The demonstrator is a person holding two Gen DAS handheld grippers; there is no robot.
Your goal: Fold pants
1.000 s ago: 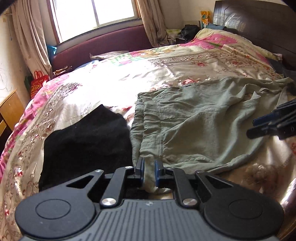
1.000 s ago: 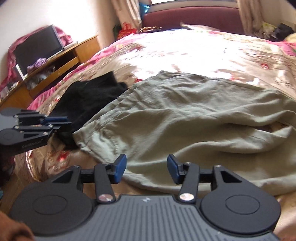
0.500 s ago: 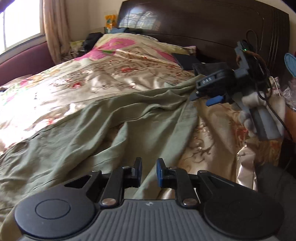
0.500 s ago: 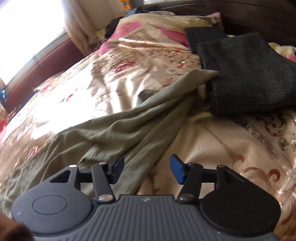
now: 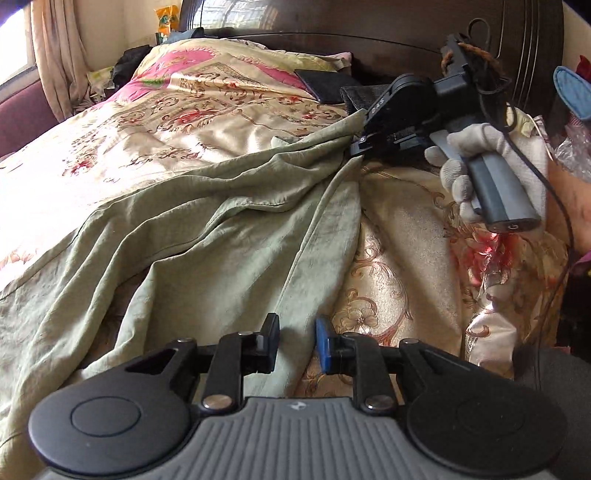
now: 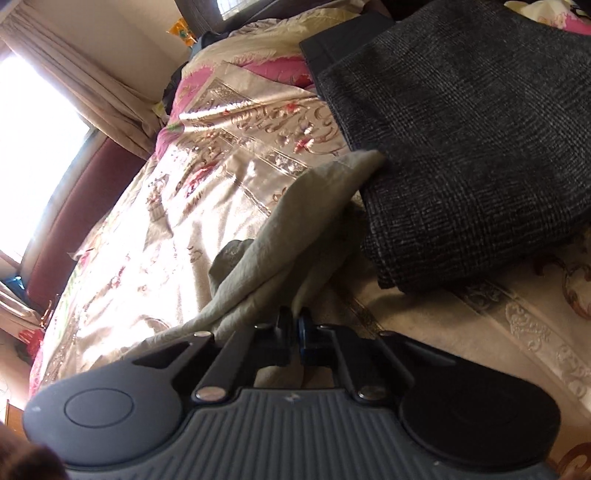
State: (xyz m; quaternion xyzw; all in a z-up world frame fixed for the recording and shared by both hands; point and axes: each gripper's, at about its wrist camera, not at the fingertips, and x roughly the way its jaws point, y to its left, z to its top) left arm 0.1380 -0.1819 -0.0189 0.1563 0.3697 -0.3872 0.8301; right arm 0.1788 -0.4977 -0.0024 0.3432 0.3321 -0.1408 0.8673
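Note:
Olive-green pants [image 5: 207,236] lie spread and wrinkled across the floral bedspread, legs running toward the headboard. My left gripper [image 5: 296,344] sits low over one pant leg with a narrow gap between its fingers and the cloth lying in that gap. My right gripper [image 6: 295,334] is shut on the hem end of the pants [image 6: 295,221], which rises from the bed into its fingers. In the left wrist view the right gripper [image 5: 360,142] pinches the far end of the leg, held by a gloved hand.
A folded dark grey checked garment [image 6: 472,140] lies on the bed right beside the pant hem, with a black folded item [image 5: 325,86] behind it. The dark wooden headboard [image 5: 406,33] stands beyond. Curtains and a window are at the left.
Both grippers swung from the waist end toward the headboard end. My right gripper went from open to shut on the pant hem. My left gripper opened slightly.

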